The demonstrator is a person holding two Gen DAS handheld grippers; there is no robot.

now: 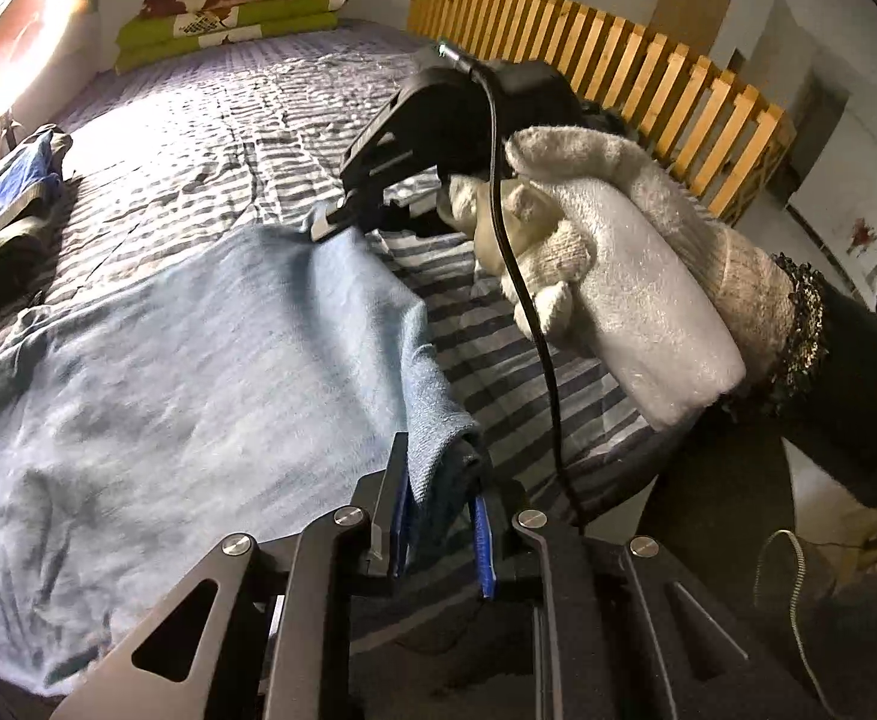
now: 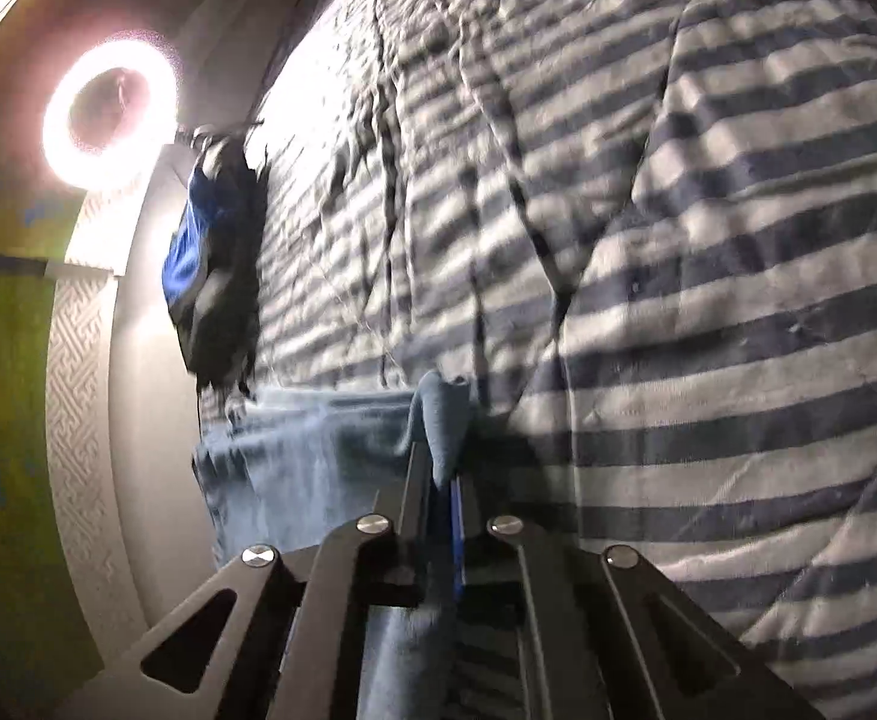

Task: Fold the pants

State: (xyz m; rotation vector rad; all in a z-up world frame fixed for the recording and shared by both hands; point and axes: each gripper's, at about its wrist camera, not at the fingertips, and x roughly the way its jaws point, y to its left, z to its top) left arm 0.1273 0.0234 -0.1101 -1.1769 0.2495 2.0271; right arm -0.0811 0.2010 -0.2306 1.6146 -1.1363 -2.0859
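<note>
Striped grey-and-white quilted bedspread covers the whole bed, with a slatted wooden headboard-style rail along the far side and a stack of green and floral folded blankets up at the end.

Light blue fabric pants are spread out flat on the bed. Left gripper has its jaws nearly closed, pinching a bunched edge of the pants between the blue pads. Right gripper is doing the same thing: jaws almost together, clamped on a folded nub of the blue cloth that sticks up past the tips.

Left wrist view is the only one showing the right gripper from outside, its tips down on the far edge of the pants, held by a hand in a fuzzy white knitted glove with a black cable running past it.

Right wrist view is blurry but gives you the glowing ring light by the wall, way clearer than the left view. Both views catch a blue and black garment lying at the bed's edge, just beside the pants.
</note>
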